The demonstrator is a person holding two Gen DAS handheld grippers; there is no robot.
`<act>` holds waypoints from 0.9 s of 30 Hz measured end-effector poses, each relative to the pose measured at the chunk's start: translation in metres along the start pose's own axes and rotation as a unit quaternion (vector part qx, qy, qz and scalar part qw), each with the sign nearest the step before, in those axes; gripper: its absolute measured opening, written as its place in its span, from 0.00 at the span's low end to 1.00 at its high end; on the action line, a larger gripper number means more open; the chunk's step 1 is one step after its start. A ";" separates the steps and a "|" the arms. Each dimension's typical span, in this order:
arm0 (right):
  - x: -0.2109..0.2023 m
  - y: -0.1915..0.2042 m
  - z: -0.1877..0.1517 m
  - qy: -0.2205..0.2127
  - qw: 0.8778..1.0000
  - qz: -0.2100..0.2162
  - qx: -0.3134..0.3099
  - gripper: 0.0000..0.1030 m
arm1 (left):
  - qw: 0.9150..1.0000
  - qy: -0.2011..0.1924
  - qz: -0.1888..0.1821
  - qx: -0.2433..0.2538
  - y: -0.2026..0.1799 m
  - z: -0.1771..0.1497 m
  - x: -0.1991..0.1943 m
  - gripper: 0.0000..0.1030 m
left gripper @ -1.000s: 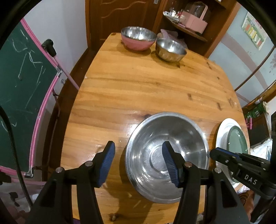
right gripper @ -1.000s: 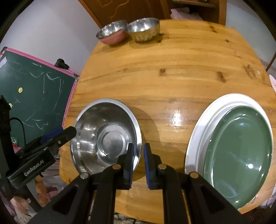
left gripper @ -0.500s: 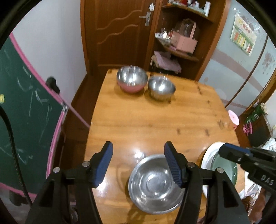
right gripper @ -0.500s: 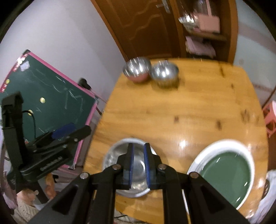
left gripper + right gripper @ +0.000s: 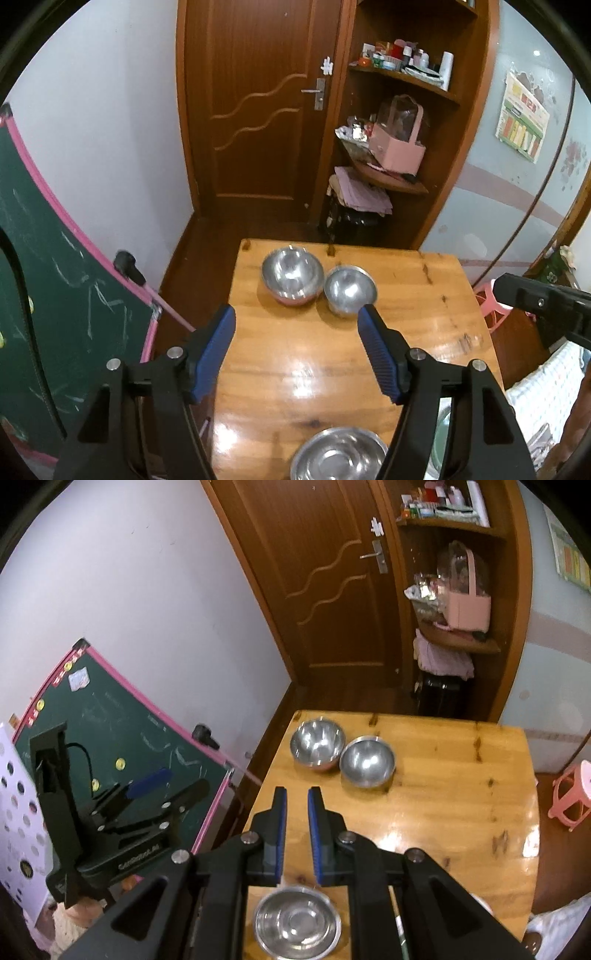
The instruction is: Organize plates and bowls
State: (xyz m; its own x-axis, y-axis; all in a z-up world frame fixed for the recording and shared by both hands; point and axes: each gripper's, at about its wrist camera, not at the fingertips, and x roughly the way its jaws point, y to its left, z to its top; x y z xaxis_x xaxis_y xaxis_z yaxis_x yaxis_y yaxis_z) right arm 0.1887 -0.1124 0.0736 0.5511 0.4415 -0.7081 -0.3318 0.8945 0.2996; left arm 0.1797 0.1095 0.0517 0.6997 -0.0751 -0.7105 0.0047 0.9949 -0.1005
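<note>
The wooden table (image 5: 332, 343) lies far below both grippers. A wide steel bowl (image 5: 338, 458) (image 5: 297, 925) sits at its near edge. Two smaller bowls stand side by side at the far left corner: a pink-sided one (image 5: 291, 277) (image 5: 317, 742) and a plain steel one (image 5: 349, 290) (image 5: 367, 762). My left gripper (image 5: 297, 312) (image 5: 147, 782) hangs high above the table, its jaws opening with nothing between them. My right gripper (image 5: 297, 794) (image 5: 535, 299) is shut and empty. Only a sliver of the green plate (image 5: 441, 435) shows behind my right-hand finger.
A green chalkboard with a pink frame (image 5: 55, 295) (image 5: 110, 720) leans left of the table. Behind the table are a brown door (image 5: 258, 110) and a corner shelf with a pink box (image 5: 397, 147). A pink stool (image 5: 570, 794) stands on the right.
Both grippers have risen well above the table, so the bowls look smaller and the door and shelf have come into view. The left jaws have spread wider. The right jaws stay shut.
</note>
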 end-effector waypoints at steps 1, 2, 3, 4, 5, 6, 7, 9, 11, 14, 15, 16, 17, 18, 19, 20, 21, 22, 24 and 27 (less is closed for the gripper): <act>0.002 -0.001 0.009 -0.001 1.000 -0.001 0.001 0.11 | 1.000 -0.002 0.003 -0.005 0.003 0.010 0.000 0.65; 0.004 -0.002 0.016 -0.001 1.000 -0.003 0.002 0.11 | 1.000 -0.003 0.003 -0.007 0.005 0.018 0.000 0.65; 0.007 -0.003 0.024 -0.001 1.000 -0.005 0.002 0.11 | 1.000 -0.004 0.001 -0.007 0.006 0.026 0.001 0.65; 0.009 -0.005 0.032 -0.004 1.000 -0.007 0.002 0.11 | 1.000 -0.006 0.002 -0.007 0.008 0.036 0.002 0.65; 0.012 -0.007 0.039 -0.005 1.000 -0.009 0.004 0.11 | 1.000 -0.008 0.007 -0.009 0.010 0.043 0.004 0.65; 0.014 -0.008 0.044 -0.005 1.000 -0.011 0.004 0.11 | 1.000 -0.013 0.013 -0.013 0.012 0.053 0.006 0.65; 0.018 -0.010 0.052 -0.006 1.000 -0.013 0.005 0.11 | 1.000 -0.016 0.015 -0.016 0.013 0.061 0.010 0.65; 0.027 -0.013 0.065 -0.006 1.000 -0.019 0.003 0.11 | 0.999 -0.016 0.019 -0.025 0.018 0.075 0.022 0.65; 0.039 -0.019 0.077 -0.002 1.000 -0.020 0.009 0.11 | 0.999 -0.009 0.021 -0.034 0.022 0.083 0.038 0.65; 0.063 -0.028 0.091 0.013 1.000 -0.018 0.018 0.11 | 0.999 0.018 0.031 -0.039 0.028 0.089 0.080 0.65; 0.073 -0.031 0.095 0.019 0.999 -0.020 0.018 0.11 | 0.998 0.027 0.035 -0.038 0.029 0.090 0.093 0.65; 0.082 -0.034 0.098 0.024 0.999 -0.022 0.018 0.11 | 0.998 0.038 0.038 -0.038 0.031 0.090 0.109 0.65; 0.091 -0.036 0.100 0.031 0.999 -0.024 0.016 0.11 | 0.997 0.047 0.039 -0.040 0.034 0.088 0.123 0.65; 0.101 -0.040 0.101 0.038 0.999 -0.025 0.016 0.11 | 0.997 0.059 0.040 -0.042 0.038 0.086 0.140 0.65; 0.112 -0.043 0.103 0.047 0.998 -0.027 0.017 0.11 | 0.996 0.069 0.039 -0.046 0.041 0.083 0.153 0.65; 0.124 -0.046 0.103 0.057 0.998 -0.027 0.017 0.11 | 0.995 0.078 0.036 -0.052 0.046 0.081 0.168 0.65; 0.133 -0.049 0.103 0.064 0.997 -0.027 0.017 0.11 | 0.994 0.084 0.035 -0.057 0.048 0.078 0.177 0.65; 0.144 -0.052 0.102 0.072 0.997 -0.027 0.019 0.11 | 0.993 0.093 0.033 -0.065 0.053 0.076 0.190 0.65; 0.166 -0.058 0.101 0.090 0.995 -0.028 0.020 0.11 | 0.991 0.108 0.030 -0.080 0.062 0.070 0.214 0.65; 0.200 -0.066 0.095 0.117 0.992 -0.030 0.018 0.11 | 0.986 0.128 0.024 -0.101 0.076 0.059 0.251 0.65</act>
State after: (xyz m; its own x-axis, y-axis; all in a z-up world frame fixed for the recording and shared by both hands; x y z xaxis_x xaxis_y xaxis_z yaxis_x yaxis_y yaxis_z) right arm 0.3936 -0.0762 -0.0274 0.3739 0.3626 -0.8536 -0.2740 0.9225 0.2719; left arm 0.3979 0.1699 -0.0925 0.4926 -0.0684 -0.8675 -0.1849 0.9659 -0.1811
